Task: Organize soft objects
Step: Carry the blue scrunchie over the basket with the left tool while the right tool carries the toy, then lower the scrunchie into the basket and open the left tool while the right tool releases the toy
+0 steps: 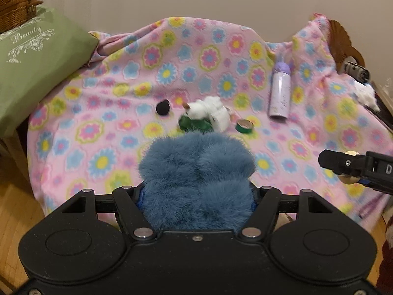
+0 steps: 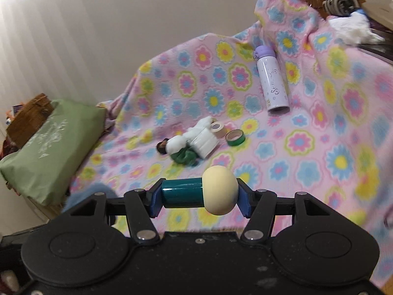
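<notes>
Above the flowered pink blanket (image 1: 208, 56), both grippers are loaded. The left gripper (image 1: 196, 191) has its jaws pinching a fluffy blue plush (image 1: 196, 169), which bulges out between them; the right gripper (image 2: 200, 195) has its jaws pressed on a peg doll (image 2: 203, 193) — teal body, cream round head — held crosswise and clear of the blanket.

Judging by what lies about, the sorting is only partly done. In the middle of the blanket a white plush toy (image 2: 196, 140) rests on something green and soft (image 2: 184, 158), with a small dark ball (image 1: 162, 107) near it. Just beside them are a green tape roll (image 2: 235, 137) and a beige tape roll (image 2: 219, 129), and farther back a lilac bottle (image 2: 271, 83) lies on its side. A green cushion (image 1: 36, 66) sits at the left edge. Neither held item has been set down yet — where the soft things are meant to go, I cannot tell.
</notes>
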Action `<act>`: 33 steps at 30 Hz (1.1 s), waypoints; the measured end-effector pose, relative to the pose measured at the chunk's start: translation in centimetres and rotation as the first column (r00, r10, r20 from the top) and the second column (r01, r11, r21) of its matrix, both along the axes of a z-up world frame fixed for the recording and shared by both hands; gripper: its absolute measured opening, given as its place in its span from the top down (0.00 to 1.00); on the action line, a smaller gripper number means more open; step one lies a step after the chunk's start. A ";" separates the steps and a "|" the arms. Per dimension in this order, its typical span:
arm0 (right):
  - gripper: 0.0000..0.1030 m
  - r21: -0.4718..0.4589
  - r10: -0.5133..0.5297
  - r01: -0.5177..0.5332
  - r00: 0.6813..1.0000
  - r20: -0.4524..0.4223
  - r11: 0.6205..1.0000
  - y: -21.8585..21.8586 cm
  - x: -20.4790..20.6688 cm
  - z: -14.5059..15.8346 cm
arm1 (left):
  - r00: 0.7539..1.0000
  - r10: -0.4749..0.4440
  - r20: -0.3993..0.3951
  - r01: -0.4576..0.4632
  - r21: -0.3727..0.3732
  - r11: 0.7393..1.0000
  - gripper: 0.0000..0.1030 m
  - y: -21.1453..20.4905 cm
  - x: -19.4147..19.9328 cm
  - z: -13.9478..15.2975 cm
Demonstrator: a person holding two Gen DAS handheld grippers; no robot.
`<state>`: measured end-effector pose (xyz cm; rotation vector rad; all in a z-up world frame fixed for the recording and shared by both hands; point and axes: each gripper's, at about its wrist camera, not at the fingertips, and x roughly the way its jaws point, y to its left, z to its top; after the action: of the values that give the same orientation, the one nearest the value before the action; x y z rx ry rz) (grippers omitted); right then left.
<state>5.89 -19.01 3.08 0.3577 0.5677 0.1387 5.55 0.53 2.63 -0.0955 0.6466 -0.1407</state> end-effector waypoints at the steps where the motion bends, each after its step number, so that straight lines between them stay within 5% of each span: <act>1: 0.44 -0.005 -0.006 0.006 1.000 0.010 1.000 0.2 -1.3 0.0 | 1.000 -0.001 -0.002 0.001 -0.003 1.000 0.38 -0.1 -0.7 0.0; 9: 0.44 -0.019 -0.019 0.019 1.000 -0.009 1.000 1.5 -6.3 -0.7 | 0.995 -0.024 -0.096 0.019 -0.049 0.999 0.37 -0.1 -3.2 -2.0; 18: 0.44 -0.026 -0.056 0.052 0.975 -0.215 0.998 1.6 -5.4 -4.2 | 0.977 -0.010 -0.215 0.000 -0.046 0.999 0.37 0.2 -3.2 -4.8; 33: 0.44 -0.024 -0.005 -0.002 0.952 -0.305 1.000 2.2 -4.5 -5.3 | 0.963 0.005 -0.268 -0.011 -0.018 1.000 0.37 -0.1 -2.8 -6.1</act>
<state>1.38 -16.80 -2.21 0.3581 0.8743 0.0747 2.76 0.44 -3.49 -0.1373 0.9152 -0.1273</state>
